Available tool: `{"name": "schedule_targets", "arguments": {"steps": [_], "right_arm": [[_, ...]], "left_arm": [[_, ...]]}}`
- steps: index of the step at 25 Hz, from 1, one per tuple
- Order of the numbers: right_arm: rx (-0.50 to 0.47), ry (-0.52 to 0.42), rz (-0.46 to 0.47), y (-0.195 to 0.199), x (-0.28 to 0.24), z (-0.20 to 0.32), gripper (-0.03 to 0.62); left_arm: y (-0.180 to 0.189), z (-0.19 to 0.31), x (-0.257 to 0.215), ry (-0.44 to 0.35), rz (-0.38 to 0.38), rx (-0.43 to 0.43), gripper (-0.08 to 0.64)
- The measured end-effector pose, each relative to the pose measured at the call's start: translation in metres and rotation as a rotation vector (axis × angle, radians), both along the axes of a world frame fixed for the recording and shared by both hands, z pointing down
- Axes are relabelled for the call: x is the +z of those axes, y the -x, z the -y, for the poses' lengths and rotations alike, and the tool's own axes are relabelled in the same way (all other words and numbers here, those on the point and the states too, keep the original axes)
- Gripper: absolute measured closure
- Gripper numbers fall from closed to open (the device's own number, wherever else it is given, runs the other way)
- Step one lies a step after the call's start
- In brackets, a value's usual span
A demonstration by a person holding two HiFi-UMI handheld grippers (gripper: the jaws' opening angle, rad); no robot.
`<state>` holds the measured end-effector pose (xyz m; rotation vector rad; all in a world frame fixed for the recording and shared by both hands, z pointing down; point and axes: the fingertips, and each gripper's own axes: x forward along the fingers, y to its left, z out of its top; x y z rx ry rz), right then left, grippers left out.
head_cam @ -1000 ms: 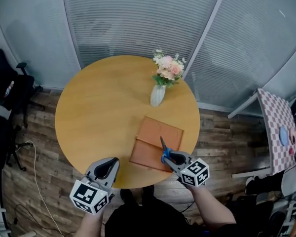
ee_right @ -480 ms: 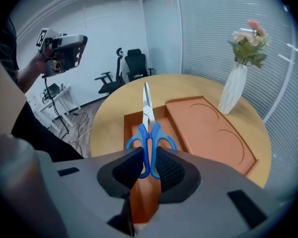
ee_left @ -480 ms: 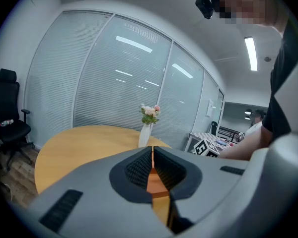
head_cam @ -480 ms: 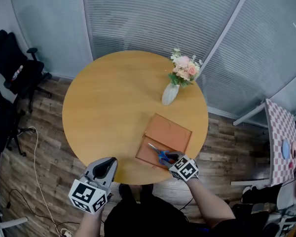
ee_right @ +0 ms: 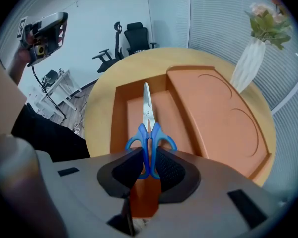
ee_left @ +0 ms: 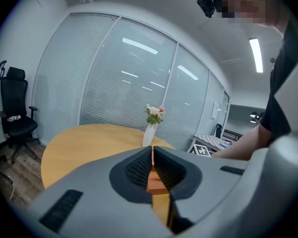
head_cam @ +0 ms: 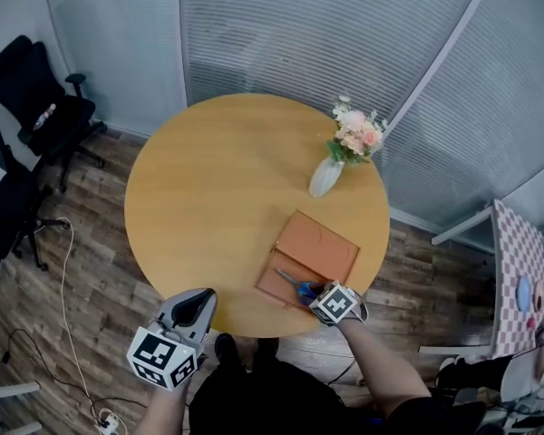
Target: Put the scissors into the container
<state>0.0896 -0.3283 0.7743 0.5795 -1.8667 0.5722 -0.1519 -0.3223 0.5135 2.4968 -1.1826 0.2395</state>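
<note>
Head view: a round light-wood table [head_cam: 208, 188] fills the middle, with a flat orange container [head_cam: 319, 243] lying open near its nearer right edge. It has two halves, a shallow tray towards the person and a flat lid panel beyond it. The right gripper [head_cam: 314, 294] reaches in over the table edge, and a pair of blue-handled steel scissors [head_cam: 296, 286] juts from it over the tray half, blades pointing up and left. The left gripper [head_cam: 198, 300] hangs off the table's near edge, well apart from the container. A white ribbed vase of pink flowers [head_cam: 325, 177] stands upright just beyond the lid. Black office chairs [head_cam: 38, 107] sit on the wooden floor at far left.

Left gripper view: the left gripper [ee_left: 152, 153] is clenched, its ribbed pads pressed together with nothing between them. Only a sliver of orange container shows in the slit. Beyond are the table [ee_left: 84, 143] and the vase [ee_left: 149, 134].

Right gripper view: the right gripper [ee_right: 148, 155] is clamped on the blue handle loops of the scissors [ee_right: 147, 125]. Their closed blades run straight ahead over the recessed tray of the container [ee_right: 121, 114]. Whether the tips touch the tray floor cannot be told. The lid panel lies to the right, and the vase [ee_right: 248, 66] stands past it.
</note>
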Motion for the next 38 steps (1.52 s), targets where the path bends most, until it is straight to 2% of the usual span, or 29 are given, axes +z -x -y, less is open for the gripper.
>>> {"name": "schedule_targets", "arguments": {"steps": [6, 11, 21, 24, 29, 36, 38], "right_arm": [[-0.03, 0.035, -0.077, 0.004, -0.003, -0.005, 0.5], [-0.073, 0.046, -0.109, 0.002, 0.018, -0.011, 0.499], [-0.095, 0.001, -0.216, -0.001, 0.024, -0.013, 0.495], [-0.076, -0.008, -0.226, -0.002, 0.026, -0.012, 0.479], [-0.012, -0.041, -0.188, -0.006, 0.014, -0.007, 0.463], [0.096, -0.245, -0.021, -0.001, -0.059, 0.007, 0.466], [0.122, -0.302, 0.061, 0.004, -0.091, 0.01, 0.473]], "left_arm": [[0.005, -0.005, -0.004, -0.002, 0.0, -0.007, 0.538], [0.005, -0.005, -0.003, -0.002, 0.001, 0.004, 0.538], [-0.003, -0.002, -0.007, -0.02, 0.003, 0.059, 0.538], [-0.001, -0.003, -0.009, -0.026, 0.002, 0.071, 0.538], [0.007, -0.007, -0.013, -0.043, -0.005, 0.084, 0.538], [0.019, -0.004, -0.022, -0.094, -0.01, 0.136, 0.538], [0.019, 0.002, -0.031, -0.113, -0.005, 0.149, 0.538]]}}
